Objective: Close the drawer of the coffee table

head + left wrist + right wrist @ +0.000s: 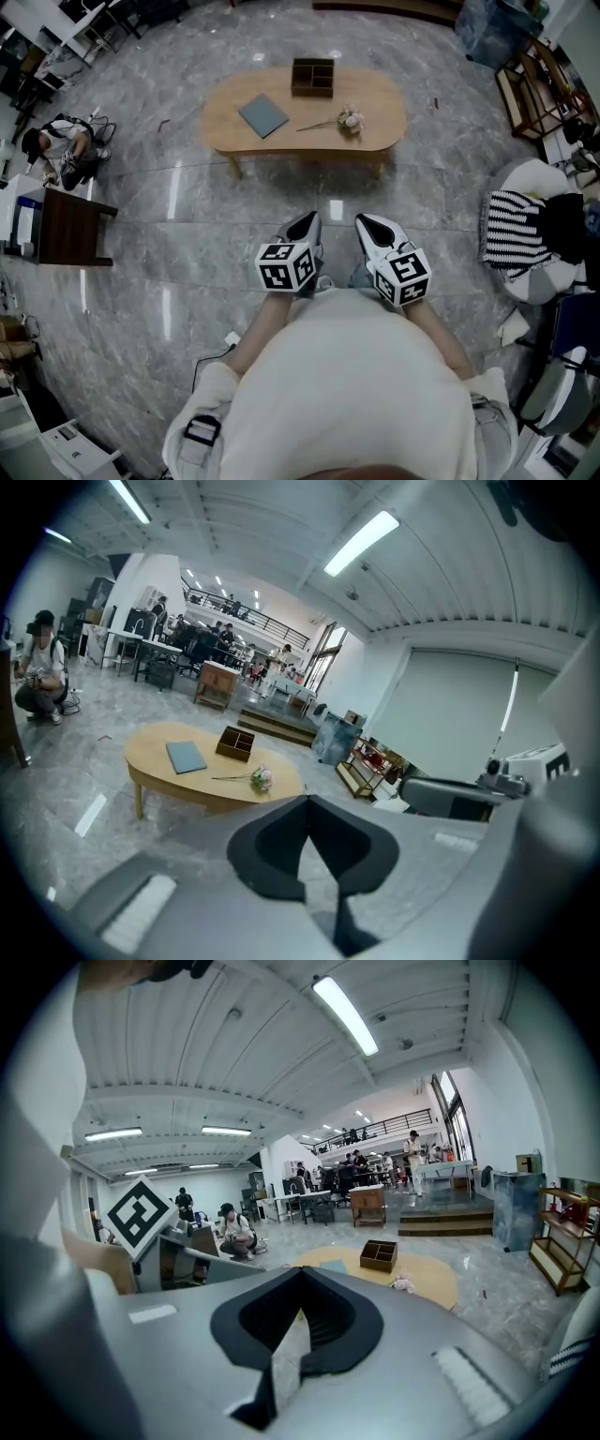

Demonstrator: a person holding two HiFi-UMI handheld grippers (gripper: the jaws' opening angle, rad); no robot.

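Stood well apart from worktop [380, 98] with left hand-held gripper [306, 227] and right hand-held gripper [369, 229] closed, empty; might have missed the unseen drawer.

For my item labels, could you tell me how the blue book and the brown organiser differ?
The blue book is flat and thin; the brown organiser is a box with open compartments. The book lies left of centre, the organiser at the far edge. Both rest on the coffee table.
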